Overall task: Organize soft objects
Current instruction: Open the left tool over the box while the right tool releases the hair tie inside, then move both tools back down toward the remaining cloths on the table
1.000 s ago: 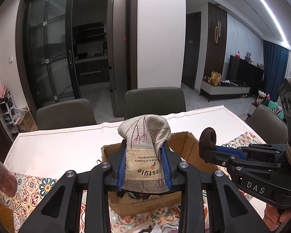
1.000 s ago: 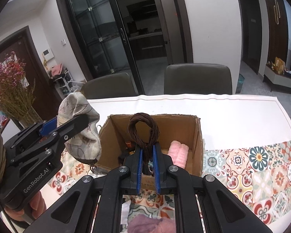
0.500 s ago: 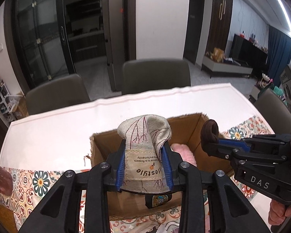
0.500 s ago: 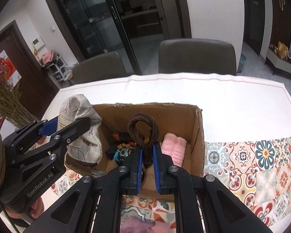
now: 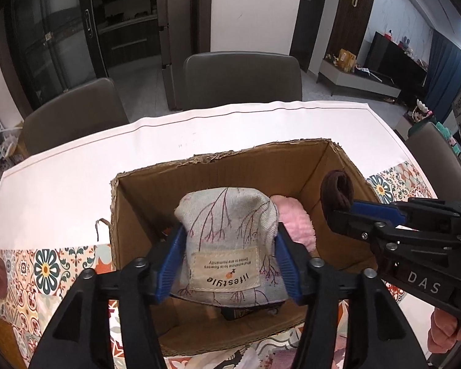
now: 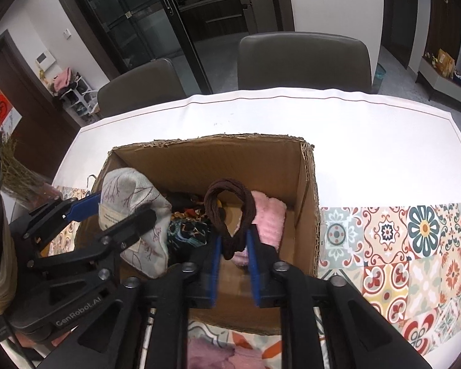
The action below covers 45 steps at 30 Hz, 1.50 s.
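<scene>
The job looks well under way but not finished. The cardboard box [image 6: 307, 184] on the desk [image 6: 368, 141] already holds a pink fluffy cloth [image 6: 269, 218] against its right wall and some dark patterned items [image 6: 186, 230] on its floor near the middle. Two more soft things hang over the box opening, each between a gripper's jaws and not yet lying inside.

The left gripper [image 5: 229, 264] carries a beige fabric pouch [image 5: 227, 224] above the left half of the box. Its jaws have just been opening and stand fairly wide, the blue pads beside the pouch's flanks, so the release seems to be in progress; whether the pads press on the cloth cannot be told.

The right gripper [image 6: 233, 261] has a brown twisted hair tie [image 6: 230, 212] standing up as a loop above the box's middle. Its jaws have just been opening too and stand narrow, with a gap showing on either side of the tie's lower end.

The pouch is linen-like, printed with reddish branch lines, and bears a sewn label reading "lifestyle". More soft purple fabric [image 6: 209, 353] lies on the desk in front of the box, likely left to sort.
</scene>
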Available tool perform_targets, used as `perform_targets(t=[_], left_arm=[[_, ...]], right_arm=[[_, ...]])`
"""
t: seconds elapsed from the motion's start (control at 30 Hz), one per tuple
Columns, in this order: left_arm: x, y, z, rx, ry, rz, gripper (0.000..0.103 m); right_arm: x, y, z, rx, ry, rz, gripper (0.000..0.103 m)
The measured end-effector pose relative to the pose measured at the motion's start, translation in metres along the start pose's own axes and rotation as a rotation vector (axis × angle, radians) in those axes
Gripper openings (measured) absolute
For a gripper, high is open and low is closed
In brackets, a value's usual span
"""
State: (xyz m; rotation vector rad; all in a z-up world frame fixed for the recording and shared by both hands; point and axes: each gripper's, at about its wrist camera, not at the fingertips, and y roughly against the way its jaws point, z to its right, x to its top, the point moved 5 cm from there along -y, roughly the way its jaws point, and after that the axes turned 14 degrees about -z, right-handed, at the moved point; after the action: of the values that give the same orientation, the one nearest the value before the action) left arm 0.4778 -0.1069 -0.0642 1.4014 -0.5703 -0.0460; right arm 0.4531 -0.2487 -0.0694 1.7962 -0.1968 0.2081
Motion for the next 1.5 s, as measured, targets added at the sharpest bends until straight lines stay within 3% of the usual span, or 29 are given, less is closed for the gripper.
perform_targets(t=[0.07,0.33,0.77,0.9,0.97,1.03,1.2,1.5], left_arm=[[-0.001,0.000,-0.002,-0.003,0.012,-0.004,0.065],[0.000,0.007,-0.005,0.006,0.028,-0.006,0.079],[-0.024,0.045,-0.010,0.184,0.023,0.070,0.081],[-0.041,0.061,-0.008,0.178,0.038,0.107,0.083],[-0.048,0.068,-0.008,0.180,0.041,0.121,0.083],[-0.056,0.074,-0.008,0.181,0.043,0.133,0.083],[-0.077,0.091,-0.008,0.168,0.059,0.170,0.083],[-0.115,0.119,-0.002,0.178,0.073,0.255,0.086]], right_arm=[[0.001,0.000,0.001,-0.008,-0.004,0.002,0.032],[0.002,0.002,0.003,-0.004,-0.020,-0.003,0.040],[-0.017,0.024,0.004,-0.107,-0.018,0.054,0.041],[-0.030,0.037,-0.002,-0.112,-0.012,0.090,0.042],[-0.036,0.043,-0.007,-0.112,-0.003,0.107,0.051],[-0.044,0.051,-0.012,-0.113,0.002,0.133,0.054],[-0.063,0.067,-0.021,-0.122,0.015,0.179,0.055],[-0.099,0.080,-0.035,-0.105,0.050,0.222,0.064]])
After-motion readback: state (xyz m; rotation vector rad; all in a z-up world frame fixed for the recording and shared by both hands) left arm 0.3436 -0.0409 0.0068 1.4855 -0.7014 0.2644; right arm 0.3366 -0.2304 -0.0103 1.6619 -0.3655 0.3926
